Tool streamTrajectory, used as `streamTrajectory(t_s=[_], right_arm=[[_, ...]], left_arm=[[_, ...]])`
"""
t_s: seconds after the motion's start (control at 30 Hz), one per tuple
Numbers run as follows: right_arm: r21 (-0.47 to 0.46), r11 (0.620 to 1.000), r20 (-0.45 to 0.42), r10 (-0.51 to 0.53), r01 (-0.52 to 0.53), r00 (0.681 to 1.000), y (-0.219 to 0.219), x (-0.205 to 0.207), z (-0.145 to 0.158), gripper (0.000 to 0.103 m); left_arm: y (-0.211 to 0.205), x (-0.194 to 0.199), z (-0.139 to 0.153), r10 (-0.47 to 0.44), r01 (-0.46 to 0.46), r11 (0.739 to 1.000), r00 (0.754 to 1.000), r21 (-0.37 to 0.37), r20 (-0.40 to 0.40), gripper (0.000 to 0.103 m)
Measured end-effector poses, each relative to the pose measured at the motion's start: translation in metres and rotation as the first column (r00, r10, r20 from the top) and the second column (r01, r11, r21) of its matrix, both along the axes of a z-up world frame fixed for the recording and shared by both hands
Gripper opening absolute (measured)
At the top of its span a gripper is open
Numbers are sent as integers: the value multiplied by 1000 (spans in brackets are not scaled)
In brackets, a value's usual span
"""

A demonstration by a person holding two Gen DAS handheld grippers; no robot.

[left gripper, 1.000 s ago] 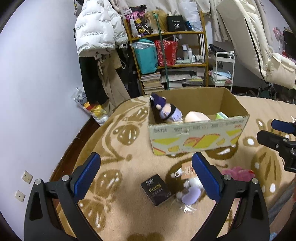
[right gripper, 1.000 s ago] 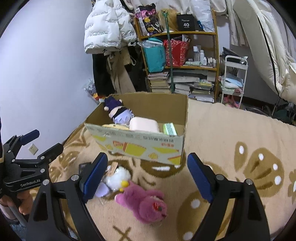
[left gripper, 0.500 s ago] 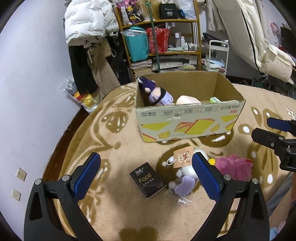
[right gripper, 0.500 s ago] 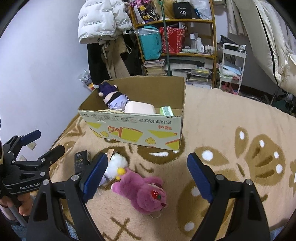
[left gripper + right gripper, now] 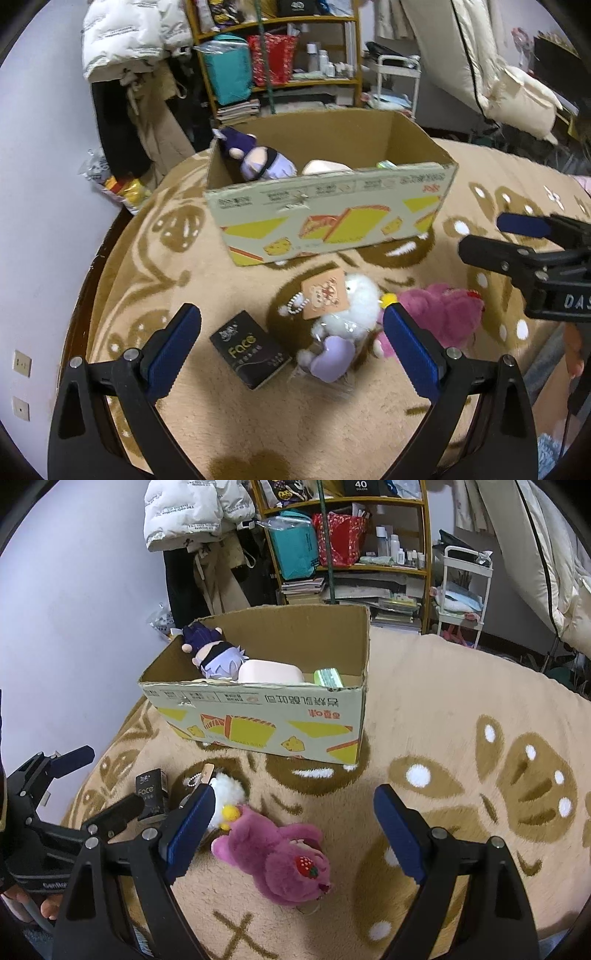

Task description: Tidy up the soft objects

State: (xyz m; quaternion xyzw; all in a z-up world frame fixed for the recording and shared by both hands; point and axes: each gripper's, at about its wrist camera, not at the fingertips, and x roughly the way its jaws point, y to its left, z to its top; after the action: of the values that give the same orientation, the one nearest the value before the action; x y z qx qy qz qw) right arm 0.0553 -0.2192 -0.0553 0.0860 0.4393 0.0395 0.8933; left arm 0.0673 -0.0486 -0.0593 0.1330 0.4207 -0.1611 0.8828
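Observation:
An open cardboard box (image 5: 332, 214) (image 5: 266, 716) stands on the beige patterned blanket. Inside lie a purple-haired doll (image 5: 258, 158) (image 5: 214, 653), a pink cushion (image 5: 269, 672) and a green pack (image 5: 328, 677). In front of the box lie a white fluffy plush with a tag (image 5: 351, 306) (image 5: 227, 794), a magenta bear (image 5: 439, 314) (image 5: 280, 853) and a black "Face" tissue pack (image 5: 249, 350) (image 5: 151, 794). My left gripper (image 5: 291, 350) is open above the tissue pack and white plush. My right gripper (image 5: 295, 830) is open above the magenta bear.
A cluttered shelf (image 5: 343, 546) with bags and books stands behind the box. A white puffer jacket (image 5: 125, 33) hangs at the left by the wall. A white trolley (image 5: 465, 587) stands at the right. The blanket's left edge drops to dark floor (image 5: 92, 266).
Both grippers have come lower and closer to the toys on the blanket; the box and toys look larger. Nothing was grasped or moved.

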Motion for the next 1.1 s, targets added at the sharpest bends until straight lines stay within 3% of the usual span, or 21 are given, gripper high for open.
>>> streamTrajectory(t_s=[0.6, 0.83, 1.1], right_arm=[[38, 999, -146, 11, -5, 989, 1, 21, -39, 92], [86, 996, -197, 40, -23, 980, 8, 28, -57, 92], [100, 994, -244, 65, -42, 968, 16, 31, -70, 92]], left_arm=[[-30, 18, -60, -102, 121, 989, 976, 89, -194, 98], [-30, 21, -69, -112, 130, 990, 966, 61, -231, 96], [-28, 22, -77, -137, 150, 988, 949, 24, -284, 74]])
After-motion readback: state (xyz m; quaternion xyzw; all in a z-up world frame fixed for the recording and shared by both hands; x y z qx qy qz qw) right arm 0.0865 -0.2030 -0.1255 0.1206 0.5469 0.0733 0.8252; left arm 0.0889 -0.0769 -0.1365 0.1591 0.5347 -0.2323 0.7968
